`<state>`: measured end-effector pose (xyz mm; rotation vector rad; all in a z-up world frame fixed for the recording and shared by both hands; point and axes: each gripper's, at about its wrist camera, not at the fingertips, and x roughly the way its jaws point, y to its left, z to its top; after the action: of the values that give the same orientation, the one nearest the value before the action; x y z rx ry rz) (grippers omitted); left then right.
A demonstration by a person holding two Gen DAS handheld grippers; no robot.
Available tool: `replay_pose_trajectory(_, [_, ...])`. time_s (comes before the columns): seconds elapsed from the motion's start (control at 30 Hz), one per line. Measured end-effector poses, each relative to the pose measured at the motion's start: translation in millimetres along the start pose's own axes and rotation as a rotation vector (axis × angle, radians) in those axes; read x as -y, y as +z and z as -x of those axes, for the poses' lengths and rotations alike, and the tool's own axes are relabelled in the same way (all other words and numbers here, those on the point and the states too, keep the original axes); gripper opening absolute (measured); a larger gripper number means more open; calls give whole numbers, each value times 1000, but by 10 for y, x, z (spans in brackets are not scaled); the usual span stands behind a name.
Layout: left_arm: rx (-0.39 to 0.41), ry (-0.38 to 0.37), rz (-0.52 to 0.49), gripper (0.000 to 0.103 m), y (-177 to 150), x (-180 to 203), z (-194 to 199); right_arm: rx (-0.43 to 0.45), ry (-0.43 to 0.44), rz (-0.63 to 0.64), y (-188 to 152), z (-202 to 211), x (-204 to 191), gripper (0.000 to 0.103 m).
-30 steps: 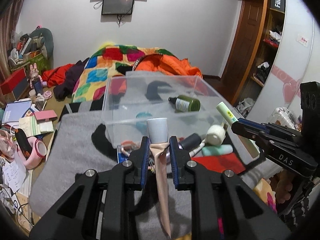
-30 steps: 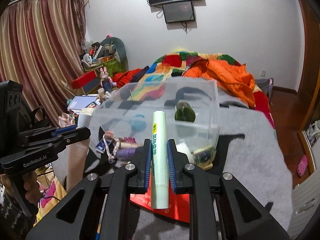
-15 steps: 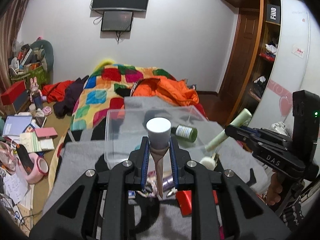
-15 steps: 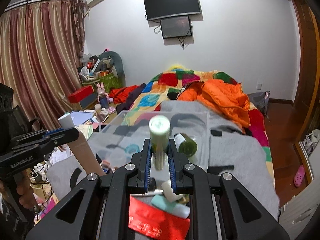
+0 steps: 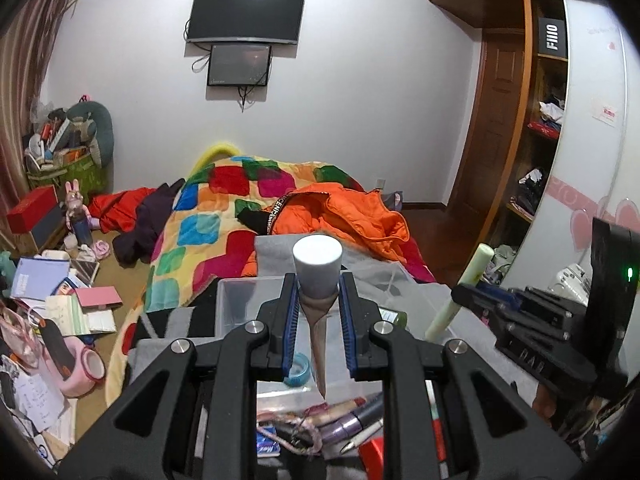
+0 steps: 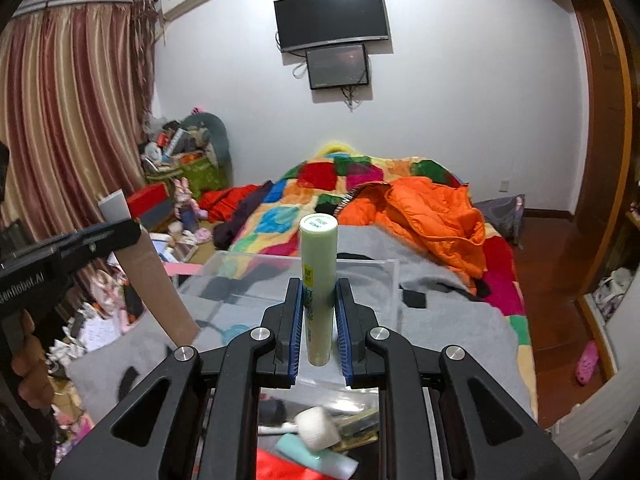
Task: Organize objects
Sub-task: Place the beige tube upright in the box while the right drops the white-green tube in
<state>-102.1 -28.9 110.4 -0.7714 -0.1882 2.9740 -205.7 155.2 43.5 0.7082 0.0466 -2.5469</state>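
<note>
The clear bin [image 5: 236,304] on the grey blanket [image 6: 460,320] holds a blue tape roll [image 5: 298,368]; its other contents are hidden behind the tools. The left tool [image 5: 318,320] clamps a beige tube [image 5: 316,280], the right tool [image 6: 318,316] a green tube [image 6: 318,280]. Both have risen above the bin since a second ago.

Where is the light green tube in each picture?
Left wrist view: the light green tube is at the right, sticking up slantwise from the right gripper.
Right wrist view: centre, upright between the gripper's blue pads.
Shared landmark: the wall-mounted TV.
</note>
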Motion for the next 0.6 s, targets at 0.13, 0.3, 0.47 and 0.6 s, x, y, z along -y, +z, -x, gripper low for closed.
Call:
replay_pose_trajectory(0.13, [-11,4,10,19,-19,52,-237,-38,-50,6,-37,-151,4,14])
replay_pose_trajectory(0.3, [-50,-15,23,19,-78,73,-482,-87,-106,54,-110,-314,-32,14])
replay_pose_trajectory(0.47, [-100,-48,60,19,-182,-27,-692,-137,-117,105,-155,-485,-96,14])
replay_pose_trajectory(0.6, [-146,-71,127,20,-265,-217,-828,-173,-118,150,-197,-634,-211,14])
